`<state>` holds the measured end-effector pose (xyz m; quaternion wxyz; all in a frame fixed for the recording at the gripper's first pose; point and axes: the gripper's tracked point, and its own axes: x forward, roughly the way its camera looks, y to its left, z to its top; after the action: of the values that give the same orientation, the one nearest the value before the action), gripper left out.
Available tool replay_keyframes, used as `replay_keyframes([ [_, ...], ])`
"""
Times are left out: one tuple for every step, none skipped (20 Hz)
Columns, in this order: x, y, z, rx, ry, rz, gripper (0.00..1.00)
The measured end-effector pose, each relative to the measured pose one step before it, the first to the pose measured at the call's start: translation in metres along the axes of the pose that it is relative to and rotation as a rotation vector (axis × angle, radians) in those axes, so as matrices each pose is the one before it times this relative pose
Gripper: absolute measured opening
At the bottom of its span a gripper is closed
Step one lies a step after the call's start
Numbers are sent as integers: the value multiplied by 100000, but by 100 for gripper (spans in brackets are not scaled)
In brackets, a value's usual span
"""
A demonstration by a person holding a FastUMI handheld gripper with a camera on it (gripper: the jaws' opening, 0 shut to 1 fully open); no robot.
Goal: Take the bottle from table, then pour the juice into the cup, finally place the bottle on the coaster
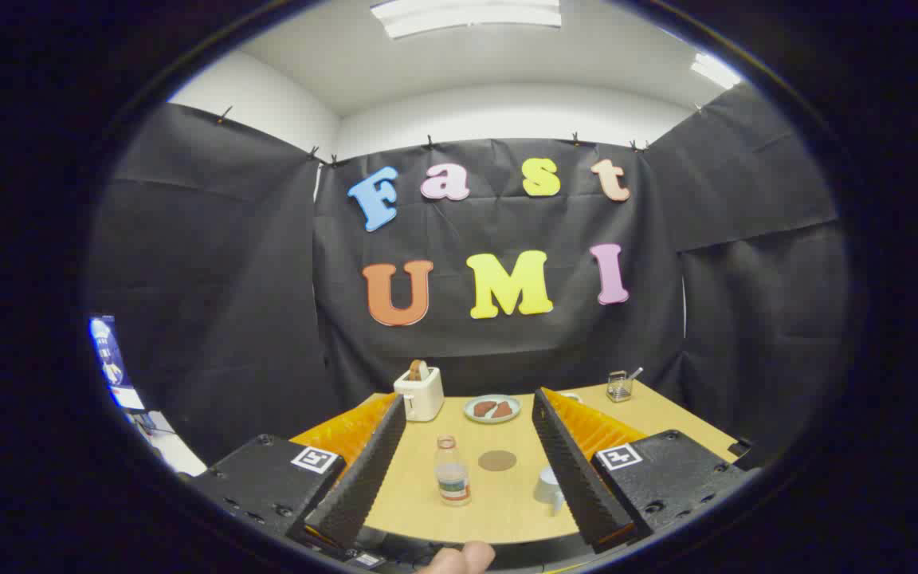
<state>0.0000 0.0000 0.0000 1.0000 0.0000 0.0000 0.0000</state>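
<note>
A small clear bottle (452, 472) with a label band and a little liquid stands upright on the wooden table (499, 502), between my two fingers and some way ahead of them. A round brown coaster (497, 460) lies just to its right and slightly farther. A pale cup (548, 485) stands beside the right finger (574, 462), partly hidden by it. My gripper (467, 422) is open wide, held above the near side of the table, with nothing between its fingers.
At the table's far side stand a white toaster (419, 392) with bread in it, a plate (492, 409) with brown pieces, and a small glass holder (620, 387) at the far right. A fingertip of the person's hand (459, 560) shows below the fingers.
</note>
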Motion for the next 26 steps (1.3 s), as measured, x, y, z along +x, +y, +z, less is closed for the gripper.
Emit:
replay_keyframes([
  [-22, 72, 35, -426, -99, -241, 100],
  [51, 81, -101, -278, 38, -386, 100],
  [2, -11, -57, 31, 141, -214, 100],
  [-64, 158, -164, 112, 314, 438, 100],
  [24, 113, 2, 360, -187, 241, 100],
  [-37, 76, 6, 224, -183, 111, 100],
  [-93, -25, 74, -143, -341, -211, 100],
  [-10, -168, -168, -204, 25, -443, 100],
  [25, -188, -103, -565, 209, -835, 100],
  [-40, -97, -121, -540, 306, -509, 100],
  [-63, 25, 5, -102, -42, -91, 100],
  [-87, 28, -35, 249, -121, -17, 100],
  [-65, 24, 63, 236, -417, -14, 100],
  [40, -153, -30, 125, -9, -406, 100],
  [-26, -230, -116, -115, -36, -870, 100],
  [100, -141, -179, -369, -183, -475, 100],
  [101, -130, -57, -641, 69, -981, 100],
  [169, -33, -57, -981, -225, -520, 100],
  [175, 14, 6, -1077, -103, -590, 100],
  [230, 42, -78, -1027, -197, -270, 100],
  [246, 327, 18, -767, -67, 433, 100],
  [230, 345, -188, -320, -175, 311, 100],
  [301, 119, -144, 21, -189, 83, 100],
  [373, 197, -442, 47, 514, 69, 100],
  [331, 167, -576, -90, 353, -227, 100],
  [454, 220, -544, -263, 489, -115, 100],
])
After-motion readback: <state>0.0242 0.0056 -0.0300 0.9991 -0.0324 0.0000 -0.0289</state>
